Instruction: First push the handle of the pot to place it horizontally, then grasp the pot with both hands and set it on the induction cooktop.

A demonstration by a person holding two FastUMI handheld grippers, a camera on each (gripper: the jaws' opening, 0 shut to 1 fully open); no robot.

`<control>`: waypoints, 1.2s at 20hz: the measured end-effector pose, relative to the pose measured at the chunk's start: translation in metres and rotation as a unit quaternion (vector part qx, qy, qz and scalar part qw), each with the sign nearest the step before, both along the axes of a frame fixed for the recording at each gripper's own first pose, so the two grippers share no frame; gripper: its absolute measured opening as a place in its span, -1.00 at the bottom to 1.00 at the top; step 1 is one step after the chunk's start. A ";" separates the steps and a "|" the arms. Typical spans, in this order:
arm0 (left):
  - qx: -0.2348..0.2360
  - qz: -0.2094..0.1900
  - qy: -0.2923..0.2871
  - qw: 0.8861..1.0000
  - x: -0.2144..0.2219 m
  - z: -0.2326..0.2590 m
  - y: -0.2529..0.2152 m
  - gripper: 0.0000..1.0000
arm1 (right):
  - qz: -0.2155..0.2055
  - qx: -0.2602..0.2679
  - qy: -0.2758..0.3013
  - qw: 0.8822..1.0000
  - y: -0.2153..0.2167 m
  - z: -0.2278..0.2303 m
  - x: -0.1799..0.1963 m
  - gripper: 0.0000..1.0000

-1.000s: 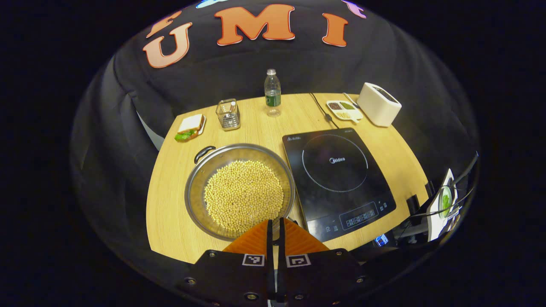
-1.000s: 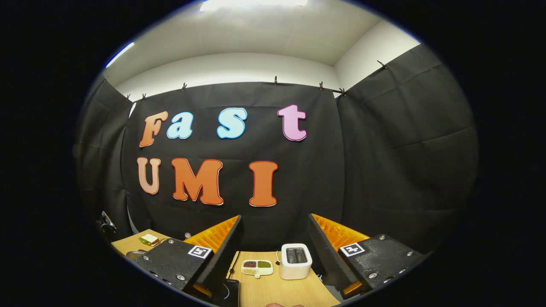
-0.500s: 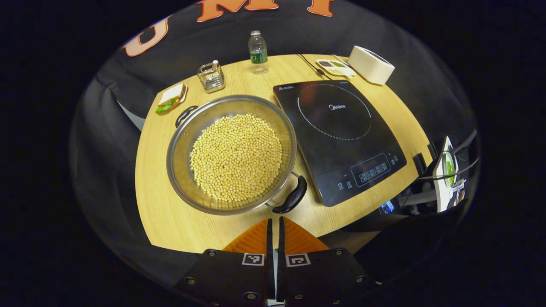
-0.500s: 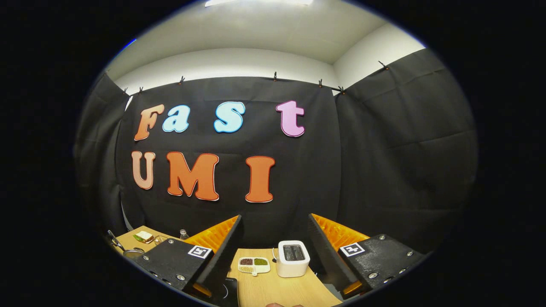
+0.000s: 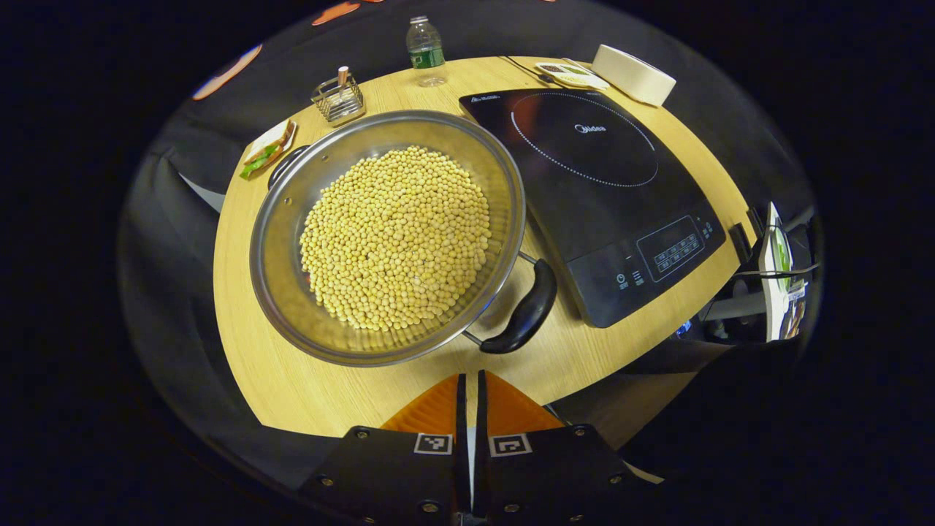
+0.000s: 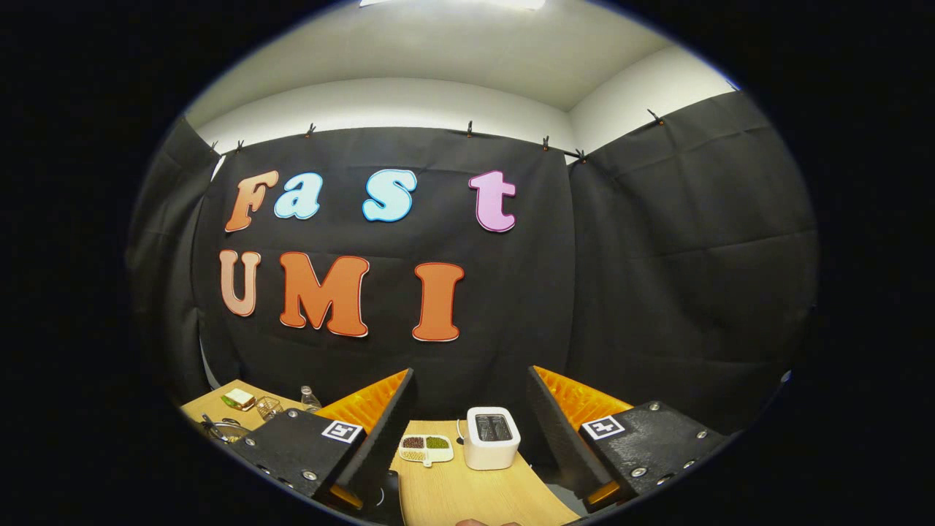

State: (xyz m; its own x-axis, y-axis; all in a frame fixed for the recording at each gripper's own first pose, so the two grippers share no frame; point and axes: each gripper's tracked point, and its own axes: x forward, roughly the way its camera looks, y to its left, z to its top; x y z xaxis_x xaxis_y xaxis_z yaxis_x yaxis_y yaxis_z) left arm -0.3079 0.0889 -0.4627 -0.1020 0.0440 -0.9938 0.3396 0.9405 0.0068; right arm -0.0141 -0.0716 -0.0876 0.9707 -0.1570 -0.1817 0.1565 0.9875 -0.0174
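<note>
A wide steel pot (image 5: 277, 241) full of pale beans sits on the wooden table (image 5: 248, 351) in the left gripper view. Its near black handle (image 5: 522, 315) points toward the lower right, close to the black induction cooktop (image 5: 606, 190) on the pot's right. A second handle (image 5: 283, 162) shows at the pot's far left rim. My left gripper (image 5: 469, 381) is shut, empty, just below the near handle without touching it. In the right gripper view my right gripper (image 6: 471, 380) stands open, held high and facing the wall, with nothing between its fingers.
At the table's far edge stand a water bottle (image 5: 424, 44), a wire holder (image 5: 335, 98), a sandwich plate (image 5: 265, 149), a divided snack dish (image 5: 566, 71) and a white toaster (image 5: 632, 73). A stand with cables (image 5: 774, 277) sits off the table's right edge.
My left gripper has moved forward and down toward the pot, so the pot and its near handle loom larger. The right gripper has drifted slightly and stays open.
</note>
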 end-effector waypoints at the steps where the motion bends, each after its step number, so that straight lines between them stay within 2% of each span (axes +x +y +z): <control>1: 0.000 -0.005 0.003 1.000 0.001 -0.003 0.001 -0.93 | -0.002 -0.002 0.000 1.000 0.000 0.001 -0.002 0.87; 12: -0.028 -0.041 0.016 0.999 0.014 -0.023 -0.021 -0.95 | -0.052 -0.036 0.013 0.998 -0.024 0.009 -0.033 0.87; 18: -0.044 -0.006 0.014 0.999 0.033 -0.027 -0.038 -0.96 | -0.079 -0.047 0.021 0.996 -0.040 0.010 -0.050 0.87; 24: -0.046 0.000 -0.003 0.999 0.058 -0.029 -0.059 -0.96 | -0.088 -0.051 0.029 0.994 -0.044 0.005 -0.058 0.88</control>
